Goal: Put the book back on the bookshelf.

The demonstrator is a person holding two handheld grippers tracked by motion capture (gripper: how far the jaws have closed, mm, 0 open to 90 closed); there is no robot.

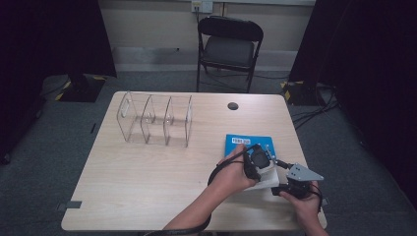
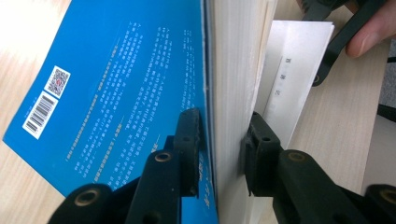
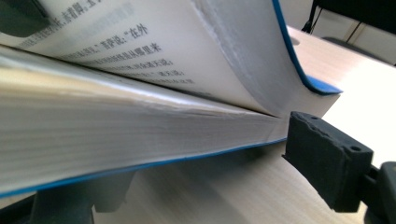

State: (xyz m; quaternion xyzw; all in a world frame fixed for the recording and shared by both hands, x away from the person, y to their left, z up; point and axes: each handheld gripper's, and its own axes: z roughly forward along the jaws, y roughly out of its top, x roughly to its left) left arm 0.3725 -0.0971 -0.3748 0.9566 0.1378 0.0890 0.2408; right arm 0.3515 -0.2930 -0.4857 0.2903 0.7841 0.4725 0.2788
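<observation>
While clamped — left gripper on book

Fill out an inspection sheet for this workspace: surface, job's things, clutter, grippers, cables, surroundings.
Surface: light wooden table.
Job's things: blue book, partly open; white sheet beside it.
Clutter: clear divider rack, empty; dark round spot on the tabletop.
Grippers: left gripper clamped on a block of the book's pages and cover; right gripper at the book's edge, jaws wide.
Cables: gripper cable; floor cables.
Surroundings: folding chair, black curtains.
</observation>
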